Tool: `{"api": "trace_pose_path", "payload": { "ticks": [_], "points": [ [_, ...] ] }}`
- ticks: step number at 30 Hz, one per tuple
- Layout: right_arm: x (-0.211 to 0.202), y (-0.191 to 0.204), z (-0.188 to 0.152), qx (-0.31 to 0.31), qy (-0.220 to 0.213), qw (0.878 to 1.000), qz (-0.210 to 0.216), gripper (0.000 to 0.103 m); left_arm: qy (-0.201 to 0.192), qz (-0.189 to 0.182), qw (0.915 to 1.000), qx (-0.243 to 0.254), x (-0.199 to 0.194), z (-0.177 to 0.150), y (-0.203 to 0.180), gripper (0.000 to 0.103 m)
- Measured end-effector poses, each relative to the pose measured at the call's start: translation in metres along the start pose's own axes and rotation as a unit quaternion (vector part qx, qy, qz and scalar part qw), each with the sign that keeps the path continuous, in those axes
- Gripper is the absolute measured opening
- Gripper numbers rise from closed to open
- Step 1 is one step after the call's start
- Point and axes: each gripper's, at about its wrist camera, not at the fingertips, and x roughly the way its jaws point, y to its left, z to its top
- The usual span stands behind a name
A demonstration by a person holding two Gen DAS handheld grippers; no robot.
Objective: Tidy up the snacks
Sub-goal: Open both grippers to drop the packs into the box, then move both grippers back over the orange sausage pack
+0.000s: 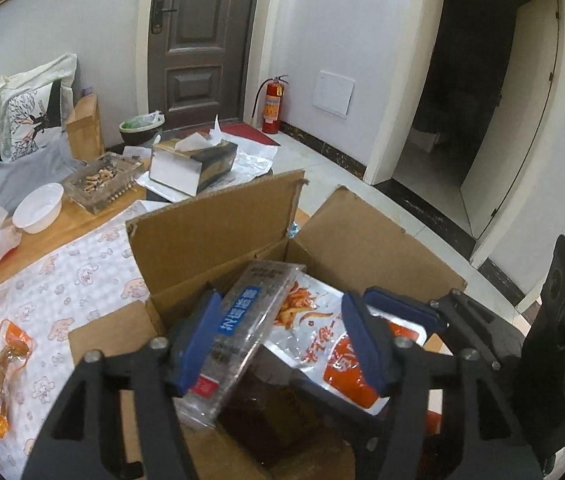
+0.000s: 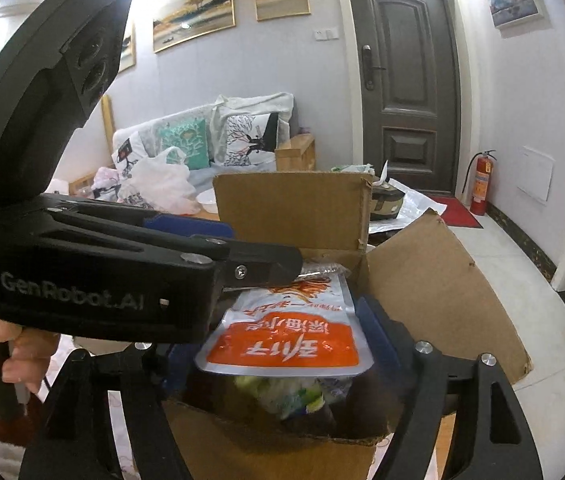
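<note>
Two black grippers with blue pads hung over the open brown cardboard box (image 1: pixel 218 232) on the table, its flaps standing up. The left gripper (image 1: pixel 282 340) had its jaws apart; a clear plastic snack packet with a blue label (image 1: pixel 242 320) leaned tilted against its left pad (image 1: pixel 198 344), with a gap to the other pad, so it was not pinched. The right gripper (image 2: pixel 278 344) stood with jaws open too, and the silver foil snack pouch with an orange panel (image 2: pixel 286 340) lay between its pads; whether either pad touched it I could not quite tell. Both packets sat inside the box, the foil pouch toward its right wall, over darker wrappers below. One orange-and-clear snack sachet (image 1: pixel 2 376) lay outside, near the table's left edge on the white patterned cloth (image 1: pixel 82 272). A hand (image 2: pixel 22 356) gripped the left tool's handle.
</note>
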Motion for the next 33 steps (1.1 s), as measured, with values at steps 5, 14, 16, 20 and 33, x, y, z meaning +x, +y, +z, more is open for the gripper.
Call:
{"api": "trace_pose_path", "payload": {
  "ticks": [5, 14, 16, 20, 33],
  "points": [
    [-0.005, 0.002, 0.003, 0.003, 0.0, 1.0, 0.001, 0.072, -0.006, 0.006, 0.9999, -0.006, -0.013, -0.001, 0.007, 0.062],
    [-0.017, 0.018, 0.015, 0.0, -0.009, 1.0, -0.008, 0.074, -0.031, 0.024, 0.9988, -0.031, -0.056, -0.014, 0.033, 0.067],
    [-0.021, 0.029, 0.019, -0.009, -0.012, 1.0, -0.004, 0.074, -0.04, 0.03, 0.9981, -0.037, -0.07, -0.018, 0.042, 0.069],
    [-0.021, 0.061, 0.026, -0.027, -0.014, 0.999, 0.017, 0.078, -0.054, 0.048, 0.9962, -0.048, -0.097, -0.03, 0.066, 0.07],
    [0.02, 0.196, 0.035, -0.073, 0.033, 0.992, 0.095, 0.079, -0.075, 0.111, 0.9854, -0.104, -0.18, -0.098, 0.191, 0.075]
  ]
}}
